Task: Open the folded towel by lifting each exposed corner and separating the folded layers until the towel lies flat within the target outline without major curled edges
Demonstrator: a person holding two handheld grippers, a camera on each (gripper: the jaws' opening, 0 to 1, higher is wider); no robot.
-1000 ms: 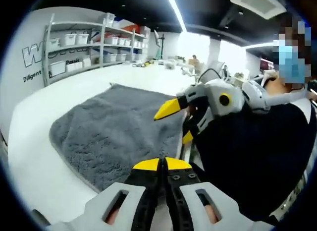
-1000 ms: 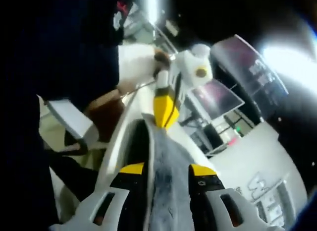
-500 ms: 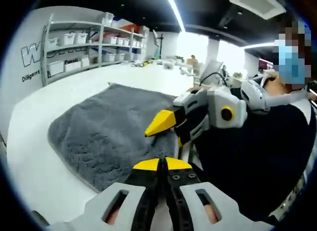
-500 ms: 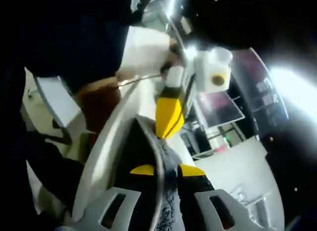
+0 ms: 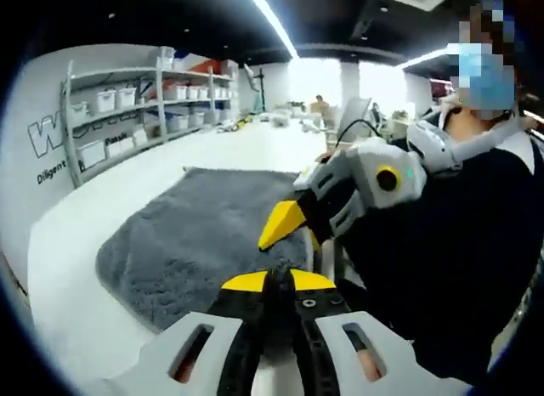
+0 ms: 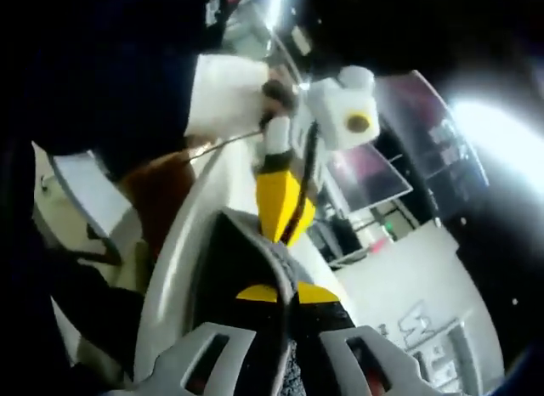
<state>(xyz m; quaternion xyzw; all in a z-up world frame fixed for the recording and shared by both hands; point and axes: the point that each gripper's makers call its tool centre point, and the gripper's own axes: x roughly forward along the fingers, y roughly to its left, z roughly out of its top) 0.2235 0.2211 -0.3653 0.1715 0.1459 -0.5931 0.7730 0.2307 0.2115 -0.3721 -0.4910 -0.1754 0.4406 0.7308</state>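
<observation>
In the left gripper view, the left gripper (image 5: 277, 281) rises from the bottom edge with its yellow-tipped jaws drawn together, and a dark sliver of the grey towel's near edge is pinched between the tips. The towel (image 5: 195, 243) lies spread on the white table (image 5: 68, 277), its pile facing up, one rounded corner toward the left and its far edge running straight across. The right gripper (image 5: 289, 226) comes in from the right, held by a person in a dark top (image 5: 450, 268); its yellow tip points down and left at the towel's near edge, just above the left gripper's tips. From this angle only one of its yellow tips is plain, so I cannot tell its opening here. Shelves with white bins (image 5: 136, 107) stand against the far wall.

In the right gripper view, the right gripper (image 6: 287, 294) has its jaws closed on the towel edge (image 6: 259, 256), which stands up as a thin grey fold between the yellow tips. The left gripper (image 6: 285, 211) points down toward it from above, its yellow tips together and meeting the same raised edge just beyond. The white table rim (image 6: 183, 251) curves alongside the fold.
</observation>
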